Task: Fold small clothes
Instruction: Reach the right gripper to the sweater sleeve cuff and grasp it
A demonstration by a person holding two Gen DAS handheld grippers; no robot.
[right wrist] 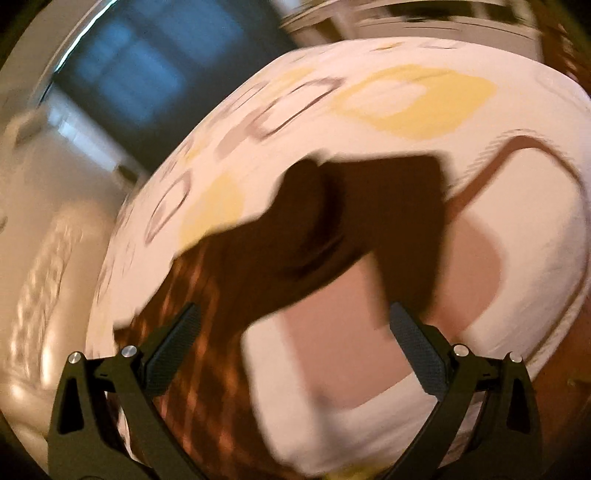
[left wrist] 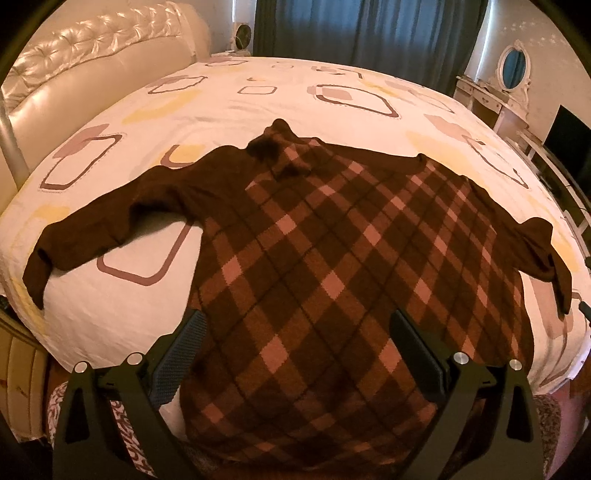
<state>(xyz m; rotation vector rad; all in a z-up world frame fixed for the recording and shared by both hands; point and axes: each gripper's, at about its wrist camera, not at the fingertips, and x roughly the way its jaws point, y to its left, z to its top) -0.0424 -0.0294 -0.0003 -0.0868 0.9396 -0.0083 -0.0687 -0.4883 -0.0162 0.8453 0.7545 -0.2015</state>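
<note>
A brown sweater [left wrist: 314, 236] with a pink and tan diamond check lies spread flat on a bed [left wrist: 258, 107] covered by a white sheet printed with brown and yellow rounded squares. In the left wrist view the sweater fills the centre and lower half of the frame. Its plain brown left sleeve [left wrist: 96, 229] stretches toward the left edge, and the other sleeve [left wrist: 535, 251] reaches the right edge, bent back on itself near the cuff. The collar points toward the top of the frame.

The left gripper [left wrist: 299, 354] appears at the bottom centre, its two fingers spread wide and holding nothing. The lower body of the sweater shows between and beyond the fingers.

A cream tufted headboard [left wrist: 92, 66] curves across the upper left, dark blue curtains [left wrist: 369, 29] hang at the top, and a white dressing table with an oval mirror [left wrist: 513, 66] stands at the upper right.

The right wrist view is blurred. The right gripper [right wrist: 295, 350] is at the bottom centre, fingers wide apart and empty. A dark brown sleeve [right wrist: 332, 236] lies across the middle of the frame, just beyond the fingertips, with checked fabric at the lower left.
</note>
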